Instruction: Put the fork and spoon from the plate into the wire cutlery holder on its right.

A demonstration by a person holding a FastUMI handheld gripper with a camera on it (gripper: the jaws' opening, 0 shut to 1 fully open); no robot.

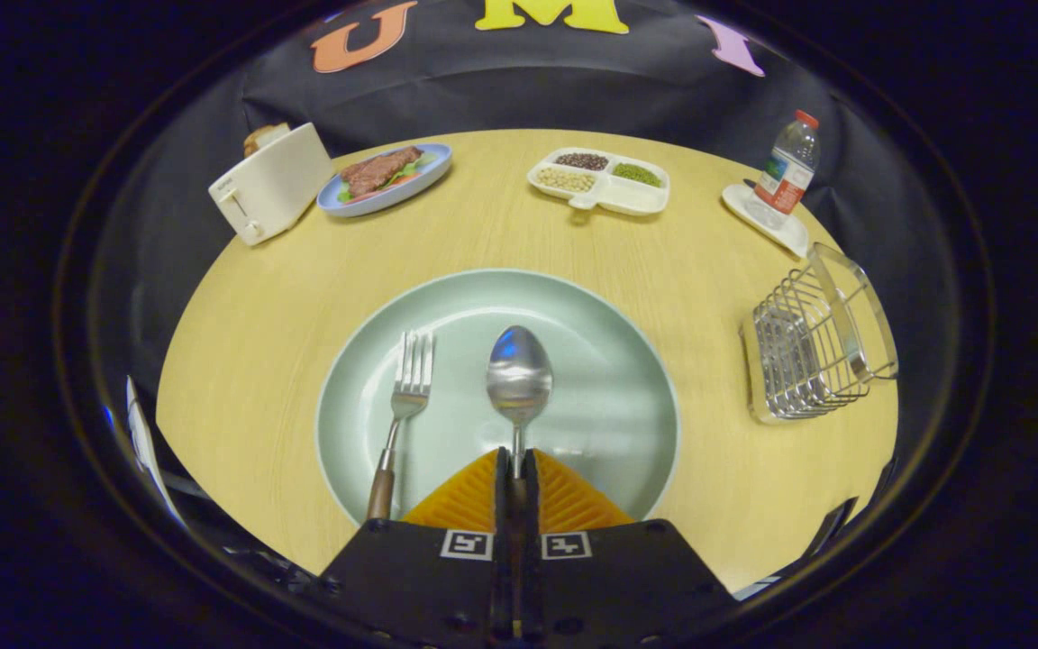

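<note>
A pale green plate (609, 424) lies on the round wooden table just ahead of my fingers. On it a fork (404, 406) with a brown handle lies left of my fingers, tines pointing away. My gripper (516, 464) is shut on the spoon (519, 379) by its handle, and the bowl of the spoon sticks out ahead over the plate's middle. Whether the spoon still touches the plate I cannot tell. The wire cutlery holder (812, 347) stands on the table to the right of the plate, near the table's edge.
A white toaster (271, 185) and a blue plate of food (386, 178) stand at the far left of the table. A white divided tray of beans (598, 179) sits at the back. A water bottle (787, 167) on a white coaster stands behind the holder.
</note>
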